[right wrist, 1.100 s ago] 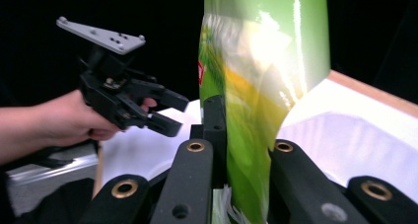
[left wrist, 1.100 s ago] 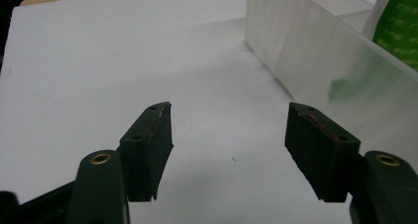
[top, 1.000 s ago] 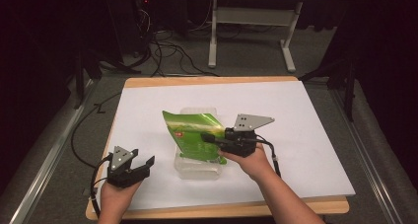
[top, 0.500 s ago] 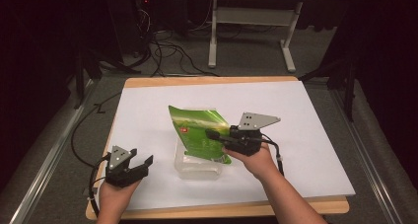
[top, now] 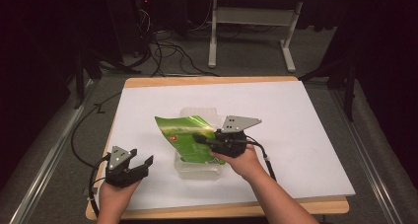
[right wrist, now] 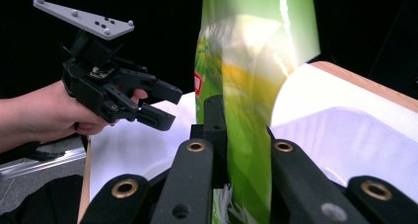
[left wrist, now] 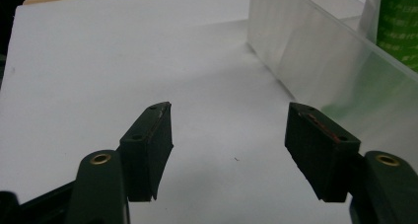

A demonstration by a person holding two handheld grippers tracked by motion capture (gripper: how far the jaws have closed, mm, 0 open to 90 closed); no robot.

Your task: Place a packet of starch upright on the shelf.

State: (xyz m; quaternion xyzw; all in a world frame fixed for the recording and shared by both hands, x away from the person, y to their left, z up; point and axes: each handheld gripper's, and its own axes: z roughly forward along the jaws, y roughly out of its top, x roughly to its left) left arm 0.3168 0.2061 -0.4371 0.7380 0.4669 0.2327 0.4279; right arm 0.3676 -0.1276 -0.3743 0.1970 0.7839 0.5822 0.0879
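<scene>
A shiny green snack bag (top: pixel 185 140) hangs tilted over a clear plastic tub (top: pixel 199 168) in the middle of the white sheet. My right gripper (top: pixel 201 138) is shut on the bag's right edge; in the right gripper view the bag (right wrist: pixel 246 86) stands pinched between the two black jaws, with the tub (right wrist: pixel 345 140) below and behind it. My left gripper (top: pixel 140 167) rests near the table's front left, open and holding nothing. In the left gripper view its fingers (left wrist: pixel 148 145) frame bare white paper, with the tub's wall (left wrist: pixel 315 56) to the right.
White paper (top: pixel 305 130) covers the wooden table (top: pixel 212 80). Beyond the far edge lie dark floor, cables (top: pixel 162 51) and a white table frame (top: pixel 246 17). A metal rail (top: pixel 374 169) runs along the table's right side.
My right hand has carried the bag a little toward the near side and lower over the tub. The left hand has stayed in place.
</scene>
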